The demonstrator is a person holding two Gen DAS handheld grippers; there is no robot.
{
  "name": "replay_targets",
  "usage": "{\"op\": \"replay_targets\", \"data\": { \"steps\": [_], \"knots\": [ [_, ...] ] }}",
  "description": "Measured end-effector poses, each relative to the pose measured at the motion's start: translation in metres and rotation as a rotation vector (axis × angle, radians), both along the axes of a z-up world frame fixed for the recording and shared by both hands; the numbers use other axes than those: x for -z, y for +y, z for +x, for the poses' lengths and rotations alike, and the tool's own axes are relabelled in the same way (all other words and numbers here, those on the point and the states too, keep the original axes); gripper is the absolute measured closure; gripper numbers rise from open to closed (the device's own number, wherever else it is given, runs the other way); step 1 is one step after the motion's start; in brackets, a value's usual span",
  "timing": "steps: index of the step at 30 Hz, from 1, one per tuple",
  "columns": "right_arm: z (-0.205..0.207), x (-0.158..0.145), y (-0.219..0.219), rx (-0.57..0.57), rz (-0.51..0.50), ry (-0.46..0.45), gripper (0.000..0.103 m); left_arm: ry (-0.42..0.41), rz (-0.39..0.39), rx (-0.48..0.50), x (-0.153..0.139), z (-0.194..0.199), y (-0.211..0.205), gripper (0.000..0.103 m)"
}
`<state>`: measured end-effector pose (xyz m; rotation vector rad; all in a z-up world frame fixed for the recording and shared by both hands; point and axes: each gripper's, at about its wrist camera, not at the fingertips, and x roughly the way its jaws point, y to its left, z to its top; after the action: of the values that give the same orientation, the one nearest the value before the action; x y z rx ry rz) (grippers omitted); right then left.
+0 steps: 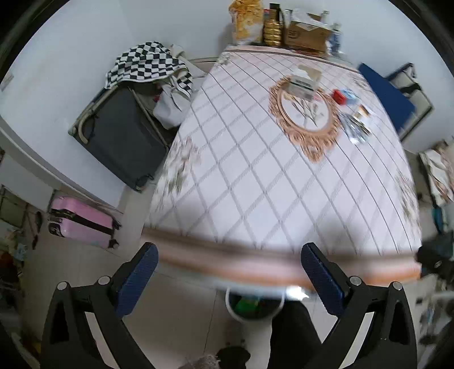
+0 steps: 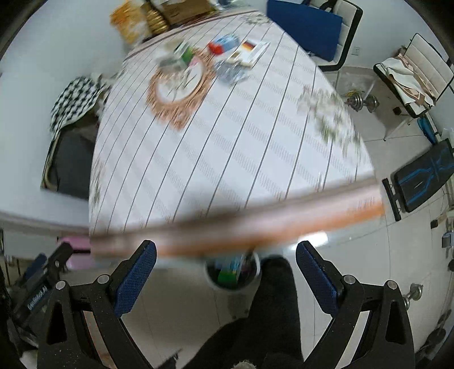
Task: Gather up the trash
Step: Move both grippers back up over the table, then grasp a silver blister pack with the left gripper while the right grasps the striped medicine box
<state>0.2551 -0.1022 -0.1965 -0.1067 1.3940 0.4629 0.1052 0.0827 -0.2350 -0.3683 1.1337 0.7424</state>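
Note:
Both views are motion-blurred. My left gripper (image 1: 229,272) is open and empty, above the near edge of the table (image 1: 241,184). My right gripper (image 2: 225,269) is open and empty, also above the near edge (image 2: 227,159). A white trash bin (image 1: 231,308) with green and other litter in it stands on the floor under the edge; it also shows in the right wrist view (image 2: 211,281). At the far side of the table lie a small box (image 1: 302,83), a red and blue packet (image 1: 344,96), a card (image 2: 249,52) and crinkled clear wrappers (image 1: 356,127).
Boxes and a snack bag (image 1: 247,22) stand at the table's far end. A dark cot with a checkered cloth (image 1: 147,64) is on the left, a pink suitcase (image 1: 82,221) on the floor, chairs (image 2: 309,27) and dumbbells (image 2: 363,100) on the right. My dark trouser leg (image 2: 278,298) is beside the bin.

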Motion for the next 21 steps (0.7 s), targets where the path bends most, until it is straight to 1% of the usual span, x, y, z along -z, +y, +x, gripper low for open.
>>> {"op": "replay_targets", "data": {
  "steps": [2, 3, 7, 10, 12, 15, 19, 21],
  "knots": [
    [0.053, 0.008, 0.007, 0.033, 0.0, 0.012, 0.003, 0.048, 0.055, -0.044, 0.012, 0.04, 0.013, 0.0],
    [0.086, 0.018, 0.013, 0.059, 0.001, 0.022, 0.003, 0.066, 0.063, -0.057, 0.015, 0.05, 0.019, 0.0],
    [0.203, 0.05, 0.042, 0.141, -0.011, 0.051, 0.003, 0.177, 0.039, -0.117, 0.06, 0.122, 0.048, 0.0],
    [0.276, 0.079, 0.071, 0.173, -0.063, 0.027, 0.003, 0.261, 0.012, -0.142, 0.093, 0.167, 0.066, 0.0],
    [0.322, 0.104, 0.093, 0.17, -0.089, 0.037, 0.003, 0.298, 0.008, -0.148, 0.109, 0.19, 0.077, 0.0],
    [0.375, 0.135, 0.123, 0.171, -0.113, 0.059, 0.003, 0.326, 0.003, -0.165, 0.119, 0.207, 0.088, 0.0],
    [0.418, 0.165, 0.158, 0.159, -0.13, 0.088, 0.003, 0.341, -0.025, -0.188, 0.125, 0.229, 0.1, 0.0],
    [0.428, 0.18, 0.171, 0.118, -0.156, 0.099, 0.006, 0.337, -0.038, -0.175, 0.124, 0.244, 0.101, 0.0]
  ]
}}
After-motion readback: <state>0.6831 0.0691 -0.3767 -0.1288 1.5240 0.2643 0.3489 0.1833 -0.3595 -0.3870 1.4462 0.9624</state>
